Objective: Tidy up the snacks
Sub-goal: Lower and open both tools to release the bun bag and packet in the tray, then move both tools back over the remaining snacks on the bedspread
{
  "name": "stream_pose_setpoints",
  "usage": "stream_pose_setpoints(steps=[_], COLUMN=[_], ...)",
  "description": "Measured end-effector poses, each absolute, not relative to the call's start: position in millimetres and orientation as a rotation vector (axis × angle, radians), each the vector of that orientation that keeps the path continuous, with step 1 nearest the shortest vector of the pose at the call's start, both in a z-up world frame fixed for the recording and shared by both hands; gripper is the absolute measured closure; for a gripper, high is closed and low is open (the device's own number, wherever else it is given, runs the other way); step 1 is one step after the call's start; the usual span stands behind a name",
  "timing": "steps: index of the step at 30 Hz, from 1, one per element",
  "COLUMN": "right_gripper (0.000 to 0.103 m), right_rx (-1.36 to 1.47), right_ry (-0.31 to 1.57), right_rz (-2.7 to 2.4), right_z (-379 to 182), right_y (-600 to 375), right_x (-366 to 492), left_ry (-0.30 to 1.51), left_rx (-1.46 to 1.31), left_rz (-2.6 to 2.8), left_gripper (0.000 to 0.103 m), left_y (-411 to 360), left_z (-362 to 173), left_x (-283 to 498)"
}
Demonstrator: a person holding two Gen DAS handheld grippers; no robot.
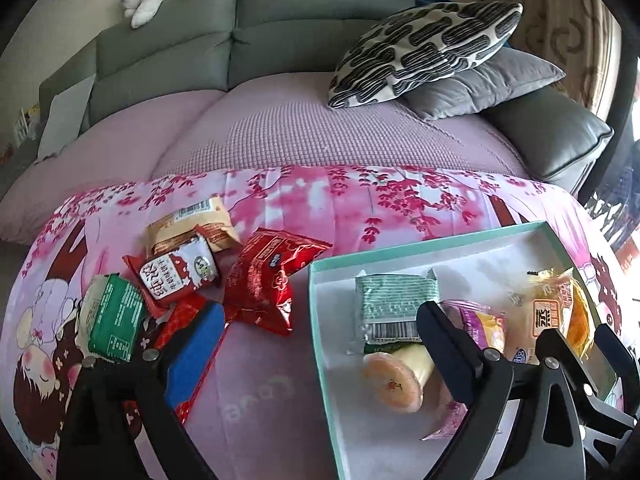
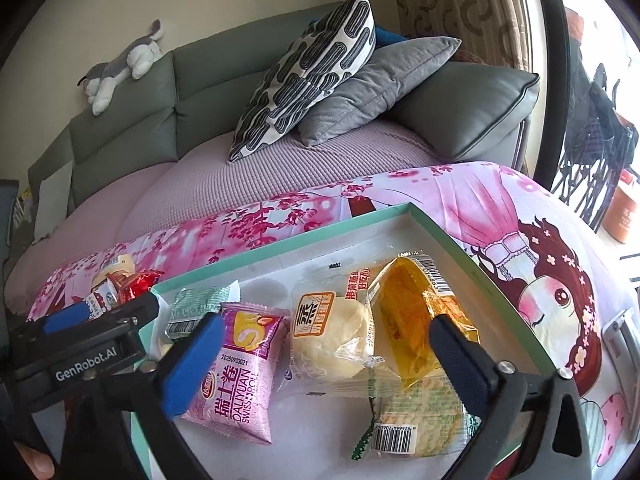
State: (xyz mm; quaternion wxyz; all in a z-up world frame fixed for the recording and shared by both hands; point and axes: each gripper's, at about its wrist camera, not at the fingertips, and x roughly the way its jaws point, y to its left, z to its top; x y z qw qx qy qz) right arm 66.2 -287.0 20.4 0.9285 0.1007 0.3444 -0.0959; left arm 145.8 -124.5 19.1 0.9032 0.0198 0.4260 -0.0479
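"DALIYUAN SWISS ROLL" on pink packet

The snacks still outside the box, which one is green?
The green packet at the far left of the loose pile, beside the left tongs. The other loose snacks are red or tan.

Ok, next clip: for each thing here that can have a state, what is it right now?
Left gripper: jaws open, gripping nothing.
Right gripper: jaws open, over the box, gripping nothing.
Teal box: lidless, holds several snacks.
Pink Swiss roll pack: sealed, lying flat in the box.
Steamed cake pack: sealed, in the box.
Red foil pack: sealed, outside the box on the blanket.
Green pack: outside the box.
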Motion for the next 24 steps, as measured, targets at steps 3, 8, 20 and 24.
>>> stream_pose_setpoints(steps=[3,8,20,24], right_gripper=[0.000,0.000,0.000,0.000], right_rx=[0.202,0.216,0.207,0.197], right_ry=[0.707,0.691,0.714,0.729], right_rz=[-0.198,-0.193,-0.151,-0.129], right_z=[19,20,18,17], right_y=[-287,-288,-276,-269], right_x=[67,66,68,70], left_ry=[0.880,0.860,0.810,0.812], left_rx=[0.035,0.033,0.001,-0.009], left_rz=[-0.085,-0.063,-0.027,-0.011], left_gripper=[0.005,0.001,0.001,0.001], left_y=[-120,-113,-91,-82], left_z=[20,23,32,32], left_x=[145,143,134,132])
